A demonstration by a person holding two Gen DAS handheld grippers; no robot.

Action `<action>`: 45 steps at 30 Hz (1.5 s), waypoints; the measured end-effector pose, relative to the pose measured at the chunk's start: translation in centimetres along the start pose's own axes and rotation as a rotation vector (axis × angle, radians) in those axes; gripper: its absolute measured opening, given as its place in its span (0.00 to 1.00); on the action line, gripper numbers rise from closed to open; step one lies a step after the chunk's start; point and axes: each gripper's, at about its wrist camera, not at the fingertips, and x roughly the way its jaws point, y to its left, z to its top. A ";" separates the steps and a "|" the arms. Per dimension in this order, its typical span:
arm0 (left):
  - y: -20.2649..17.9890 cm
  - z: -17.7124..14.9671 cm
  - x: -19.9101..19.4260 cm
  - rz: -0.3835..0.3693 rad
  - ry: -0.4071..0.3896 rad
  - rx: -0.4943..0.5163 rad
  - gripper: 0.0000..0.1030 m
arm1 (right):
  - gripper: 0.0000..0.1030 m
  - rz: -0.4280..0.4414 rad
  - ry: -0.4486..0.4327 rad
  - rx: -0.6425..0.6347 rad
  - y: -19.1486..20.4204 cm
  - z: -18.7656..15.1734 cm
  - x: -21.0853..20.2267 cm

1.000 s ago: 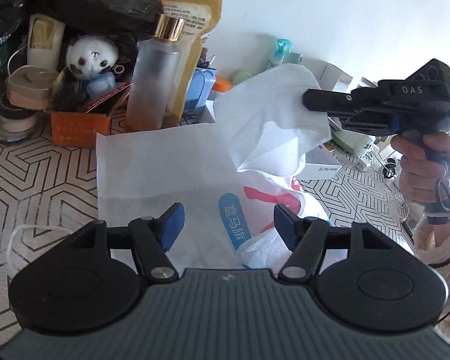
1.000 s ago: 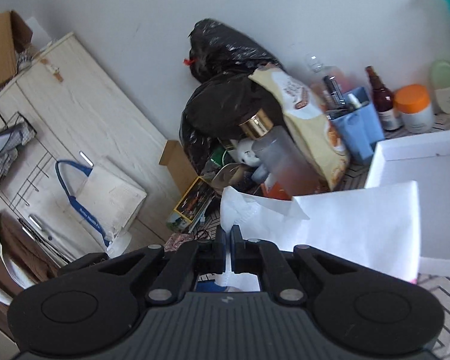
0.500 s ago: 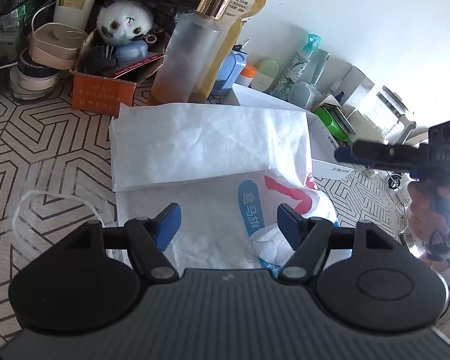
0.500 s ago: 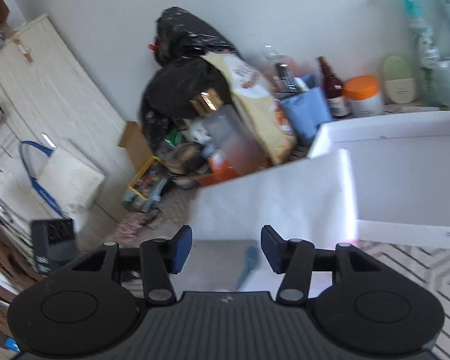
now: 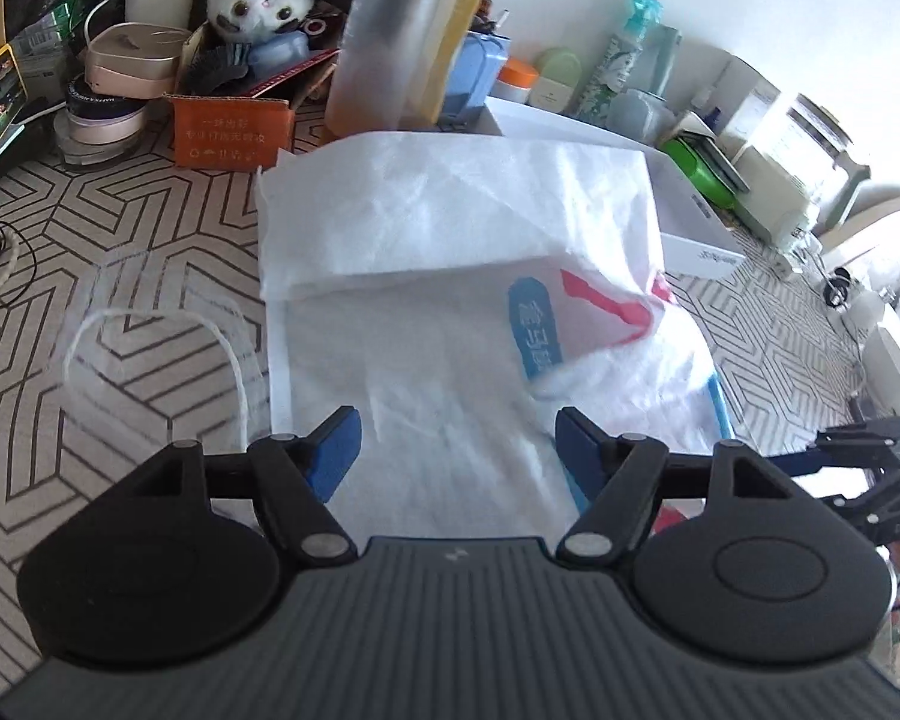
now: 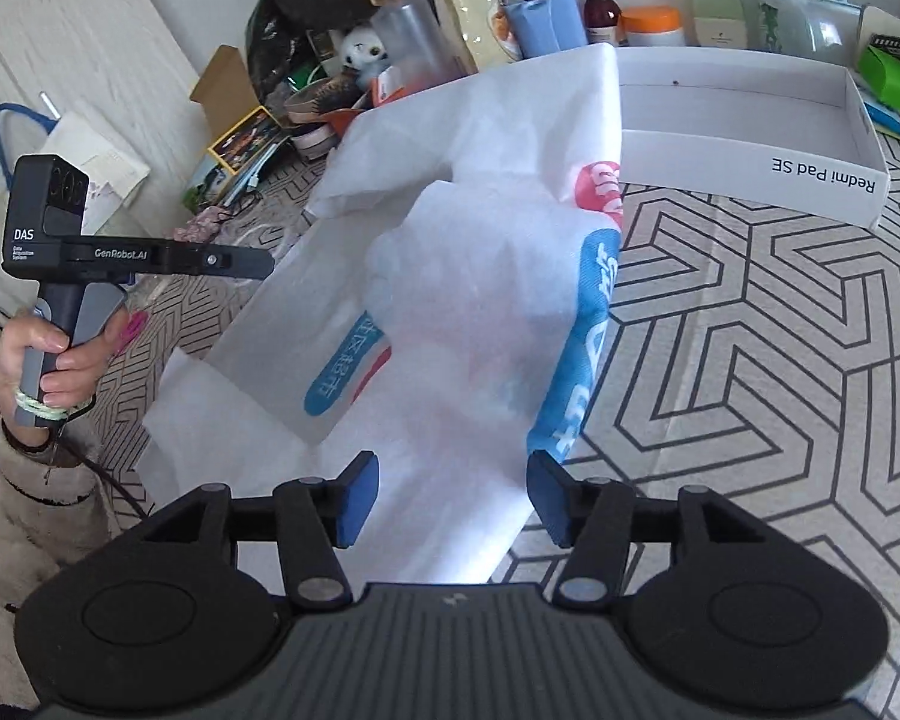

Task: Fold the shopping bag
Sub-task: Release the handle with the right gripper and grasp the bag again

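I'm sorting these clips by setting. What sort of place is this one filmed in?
Probably a lived-in home, on a cluttered table or floor area. A white shopping bag lies on a geometric-patterned surface, beside toiletry bottles, a plush toy and a tablet box.

We are in a home, at a cluttered living-space counter (image 5: 150,240) covered in a geometric-patterned cloth. Ahead of the left tool sit a plush toy (image 5: 261,0), a frosted lotion bottle (image 5: 384,54) and an orange-lidded jar (image 5: 519,78); ahead of the right tool lies a tablet box (image 6: 750,180), and off to its left a white panelled cupboard (image 6: 90,30).
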 end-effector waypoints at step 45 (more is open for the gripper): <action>-12.2 -9.3 -2.9 -0.099 -0.026 0.675 0.73 | 0.06 -0.048 -0.077 -0.205 6.2 -5.5 -2.7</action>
